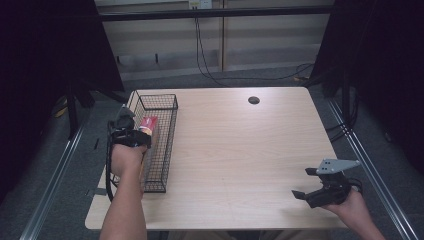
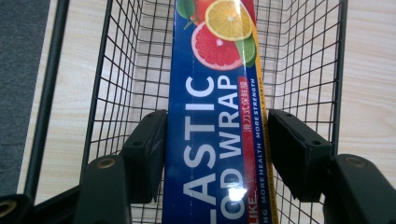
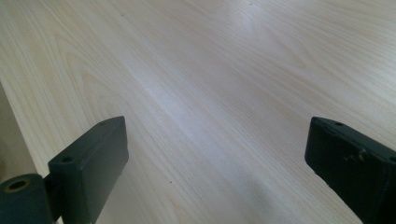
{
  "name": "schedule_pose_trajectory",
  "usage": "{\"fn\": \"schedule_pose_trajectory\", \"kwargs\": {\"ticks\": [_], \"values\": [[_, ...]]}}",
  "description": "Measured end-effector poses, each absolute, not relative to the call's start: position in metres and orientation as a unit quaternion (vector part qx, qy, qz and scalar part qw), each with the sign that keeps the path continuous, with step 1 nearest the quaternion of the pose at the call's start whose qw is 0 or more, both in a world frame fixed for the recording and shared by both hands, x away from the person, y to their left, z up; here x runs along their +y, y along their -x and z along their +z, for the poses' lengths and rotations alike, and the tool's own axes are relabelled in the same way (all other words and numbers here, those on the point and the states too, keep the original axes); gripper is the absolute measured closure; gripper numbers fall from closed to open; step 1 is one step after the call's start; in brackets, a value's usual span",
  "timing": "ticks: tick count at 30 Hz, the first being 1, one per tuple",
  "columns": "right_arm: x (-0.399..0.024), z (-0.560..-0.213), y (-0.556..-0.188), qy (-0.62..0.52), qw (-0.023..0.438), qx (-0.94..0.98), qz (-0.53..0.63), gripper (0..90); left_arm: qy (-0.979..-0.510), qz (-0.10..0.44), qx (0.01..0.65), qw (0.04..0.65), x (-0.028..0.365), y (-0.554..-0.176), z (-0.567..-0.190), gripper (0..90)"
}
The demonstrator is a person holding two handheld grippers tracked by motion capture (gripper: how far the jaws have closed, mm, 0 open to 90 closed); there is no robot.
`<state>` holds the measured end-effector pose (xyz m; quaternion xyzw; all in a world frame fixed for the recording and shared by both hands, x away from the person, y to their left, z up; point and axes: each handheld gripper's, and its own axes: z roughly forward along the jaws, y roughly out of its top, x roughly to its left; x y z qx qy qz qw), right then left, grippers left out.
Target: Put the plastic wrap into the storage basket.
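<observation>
The plastic wrap box (image 2: pixel 212 121) lies lengthwise inside the wire basket (image 1: pixel 167 145) at the left of the table (image 1: pixel 240 150), a long, flat-sided carton of glossy blue card with white lettering, a red strip along one edge and printed citrus slices at its far end. The left gripper (image 2: pixel 215 149) straddles it from the near end: the left-hand jaw sits against the box's side, while a thin gap shows between the right-hand jaw and the box's yellow edge, so the jaws are parted around the box rather than pressing on it. The basket is a narrow, deep rectangle of thin black wire mesh with a heavier rim, its walls standing just beside the box on both sides and leaving little room for the jaws to spread. It runs along the table's left edge, with grey carpet beyond. From the high view, the left gripper (image 1: pixel 131 131) sits over the basket's left rim, held by a hand. To the right of the basket the pale, smooth wood-grain tabletop is bare up to a small dark round hole (image 1: pixel 254 100) near the far edge. The right gripper (image 1: pixel 306 182) rests near the table's near right corner, well apart from the basket, its black blocky jaws wide apart with nothing between them.
</observation>
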<state>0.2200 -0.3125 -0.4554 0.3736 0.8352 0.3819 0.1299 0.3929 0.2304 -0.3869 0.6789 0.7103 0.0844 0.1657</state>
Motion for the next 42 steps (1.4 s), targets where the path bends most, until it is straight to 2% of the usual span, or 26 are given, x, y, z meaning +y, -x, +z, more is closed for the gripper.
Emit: {"fn": "schedule_pose_trajectory", "kwargs": {"ticks": [5, 11, 22, 42], "values": [[-0.312, -0.455, -0.222, -0.372, 0.129, 0.836, 0.383, 6.2, -0.678, 0.083, 0.711, 0.167, 0.232, -0.394, -0.382, 27.1], [-0.311, -0.455, -0.223, -0.372, 0.128, 0.836, 0.384, 6.2, -0.676, 0.079, 0.709, 0.185, 0.234, -0.393, -0.375, 18.5], [-0.31, -0.456, -0.222, -0.371, 0.129, 0.836, 0.384, 6.2, -0.695, 0.069, 0.684, 0.211, 0.23, -0.391, -0.365, 13.4], [-0.303, -0.454, -0.226, -0.365, 0.127, 0.839, 0.384, 6.2, -0.728, 0.047, 0.631, 0.262, 0.2, -0.381, -0.348, 12.3]]}}
